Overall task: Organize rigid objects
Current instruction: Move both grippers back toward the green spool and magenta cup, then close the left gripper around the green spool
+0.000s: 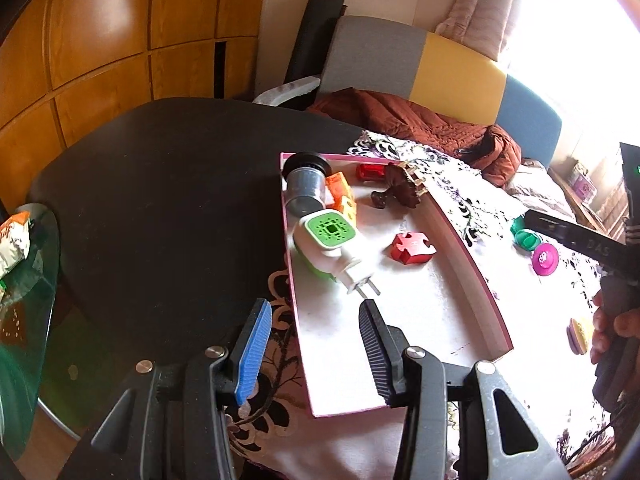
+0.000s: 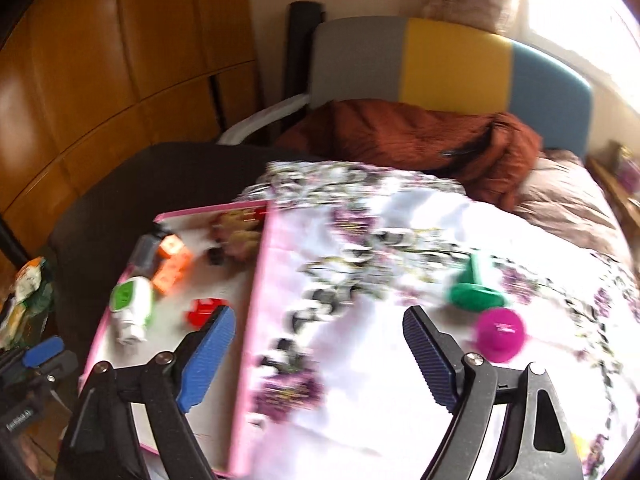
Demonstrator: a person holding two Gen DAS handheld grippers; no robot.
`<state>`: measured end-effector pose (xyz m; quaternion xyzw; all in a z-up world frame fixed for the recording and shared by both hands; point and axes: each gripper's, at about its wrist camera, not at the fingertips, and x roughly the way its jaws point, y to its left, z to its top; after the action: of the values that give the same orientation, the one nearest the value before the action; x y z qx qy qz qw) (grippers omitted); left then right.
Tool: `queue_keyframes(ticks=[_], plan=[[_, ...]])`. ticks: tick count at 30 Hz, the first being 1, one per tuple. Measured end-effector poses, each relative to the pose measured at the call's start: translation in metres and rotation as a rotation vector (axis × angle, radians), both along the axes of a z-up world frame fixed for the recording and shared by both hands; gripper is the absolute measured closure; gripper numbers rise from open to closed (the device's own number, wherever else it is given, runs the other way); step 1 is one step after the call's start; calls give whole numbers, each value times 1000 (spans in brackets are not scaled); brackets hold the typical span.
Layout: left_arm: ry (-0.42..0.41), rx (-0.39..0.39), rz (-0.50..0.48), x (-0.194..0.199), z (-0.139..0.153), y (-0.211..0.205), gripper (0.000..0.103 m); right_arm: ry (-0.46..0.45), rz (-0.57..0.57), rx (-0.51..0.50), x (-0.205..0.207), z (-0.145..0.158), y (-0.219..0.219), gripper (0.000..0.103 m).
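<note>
While the pink-rimmed tray [image 1: 460, 236] sits on the flowered cloth, a red puzzle-shaped block [image 1: 413, 247] lies inside it. Right gripper [image 2: 320, 356] hangs spread wide and empty beside the tray; left gripper [image 1: 316, 354] straddles its near rim, parted, gripping nothing.

left gripper [image 1: 316, 322] open over pink tray [image 1: 472, 258], red puzzle piece [image 1: 412, 247] inside

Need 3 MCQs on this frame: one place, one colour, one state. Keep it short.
1. Where is the red puzzle piece?
A inside the pink-rimmed tray
B on the floral cloth
C on the bed

2. Colour of the plug-in device's grille face?
A orange
B green
C blue

3. State of the right hand-held gripper?
A shut on the magenta toy
B shut on nothing
C open

Key: 1 A, it lies on the tray floor; 2 B, the square face is green; 3 C, nothing sits between its spread fingers.
</note>
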<state>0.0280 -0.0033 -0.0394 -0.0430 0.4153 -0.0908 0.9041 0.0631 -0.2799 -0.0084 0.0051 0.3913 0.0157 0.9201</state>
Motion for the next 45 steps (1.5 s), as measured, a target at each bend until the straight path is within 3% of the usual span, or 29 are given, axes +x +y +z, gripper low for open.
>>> queue_keyframes(ticks=[12, 18, 20, 24, 32, 45], plan=[[-2, 27, -68, -1, 5, -27, 57, -6, -308, -65, -36, -2, -142, 12], [-2, 36, -129, 0, 10, -53, 57, 0, -533, -7, -62, -26, -216, 11], [-1, 35, -164, 2, 13, -67, 57, 40, -598, 35, -63, -34, -232, 11], [13, 3, -230, 9, 17, -98, 57, 20, -619, 92, -66, -33, -241, 9], [72, -66, -367, 42, 24, -171, 57, 38, -597, 85, -61, -32, -231, 6], [204, -95, -495, 130, 10, -290, 57, 60, -606, 88, -58, -31, -236, 6]])
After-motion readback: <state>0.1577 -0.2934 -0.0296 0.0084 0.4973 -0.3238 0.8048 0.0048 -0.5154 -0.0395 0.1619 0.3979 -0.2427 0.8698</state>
